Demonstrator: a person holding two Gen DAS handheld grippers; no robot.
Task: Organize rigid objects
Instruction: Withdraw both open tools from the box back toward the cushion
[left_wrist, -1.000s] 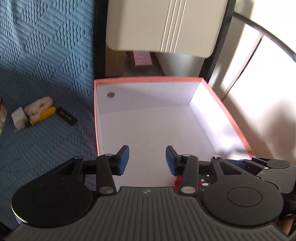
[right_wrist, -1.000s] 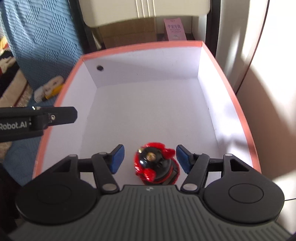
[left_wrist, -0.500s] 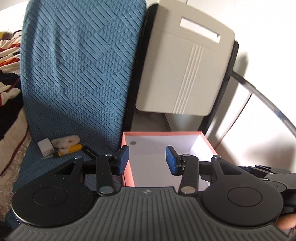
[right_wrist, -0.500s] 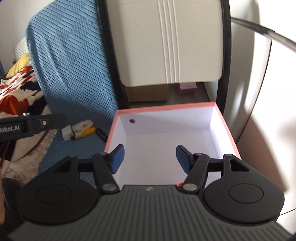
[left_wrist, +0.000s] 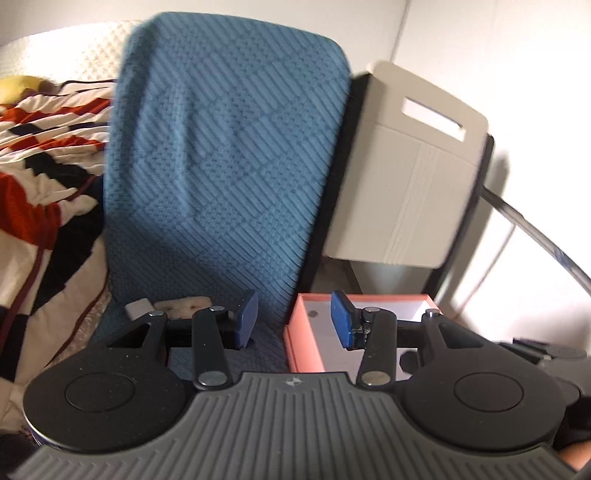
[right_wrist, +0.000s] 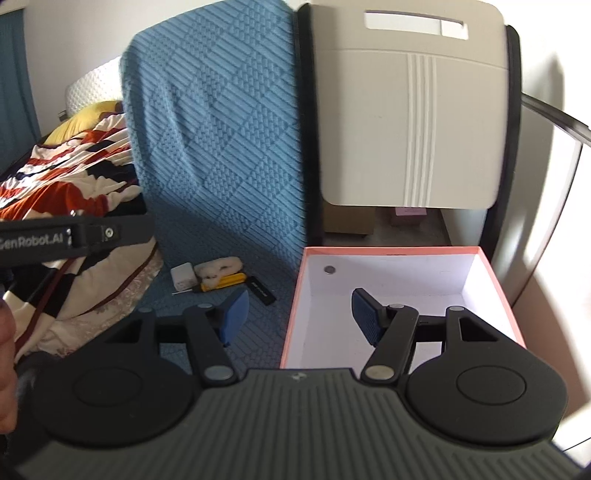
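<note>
Left wrist view. Left gripper: blue pads parted, nothing between them, held above the near left corner of the box. Box: salmon-pink outside, white inside, open top; only its near part shows, contents not visible. Blue textured cover: directly left of the box, rising behind it. White charger block and pale fuzzy item: on the cover, left of the box, partly hidden by the gripper's arm. Beige panel: behind the box.

Right wrist view. Right gripper: pads set wide, empty, straddling the left wall of the box. Box floor bare where seen; near end hidden by the gripper body. Left of the box on the cover: charger block, fuzzy item, yellow-handled tool, flat black stick nearest the box wall. Striped bedding: farther left.
</note>
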